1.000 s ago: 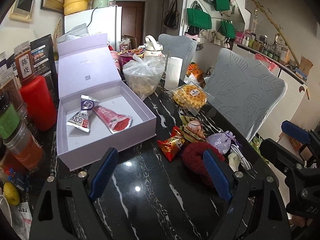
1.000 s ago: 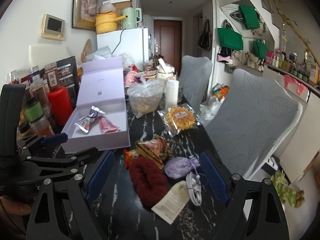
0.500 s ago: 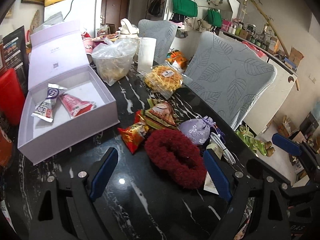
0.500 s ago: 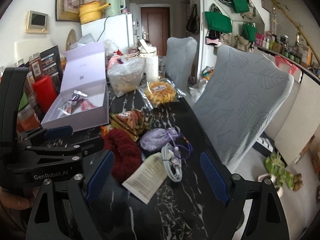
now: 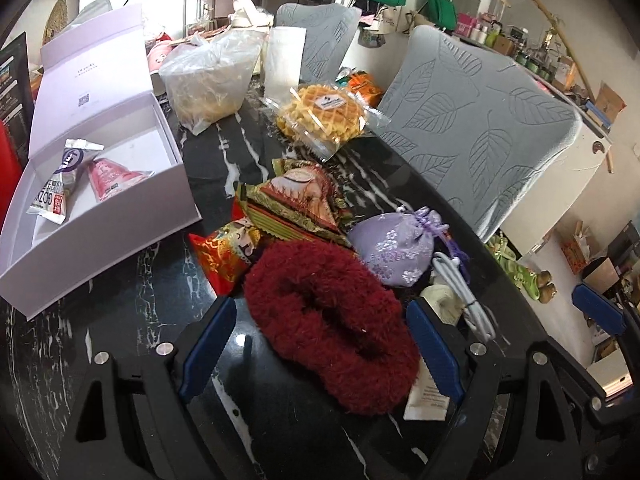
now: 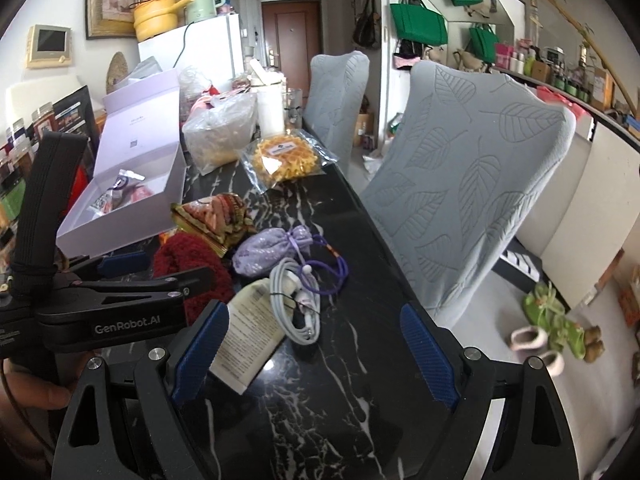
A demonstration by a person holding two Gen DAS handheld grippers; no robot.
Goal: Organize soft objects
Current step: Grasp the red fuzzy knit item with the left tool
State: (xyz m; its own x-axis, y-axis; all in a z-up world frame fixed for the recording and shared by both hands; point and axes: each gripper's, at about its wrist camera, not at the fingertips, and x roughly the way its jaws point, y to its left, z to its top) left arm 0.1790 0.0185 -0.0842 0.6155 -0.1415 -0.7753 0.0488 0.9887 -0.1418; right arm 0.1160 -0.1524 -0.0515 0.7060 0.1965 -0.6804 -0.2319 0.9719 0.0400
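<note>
A fuzzy dark red scrunchie lies on the black marble table, between the open jaws of my left gripper. It also shows in the right wrist view. A lilac drawstring pouch lies just right of it, also seen from the right wrist. Red and green-gold snack packets lie behind. An open lilac box holds two packets. My right gripper is open and empty above the table edge.
A white cable and a paper leaflet lie near the right gripper. A waffle bag, a plastic bag of food and a white cup stand further back. Grey covered chairs line the right side.
My left gripper has moved forward and right until its open jaws straddle the red scrunchie. My right gripper has drifted right, toward the table edge.
</note>
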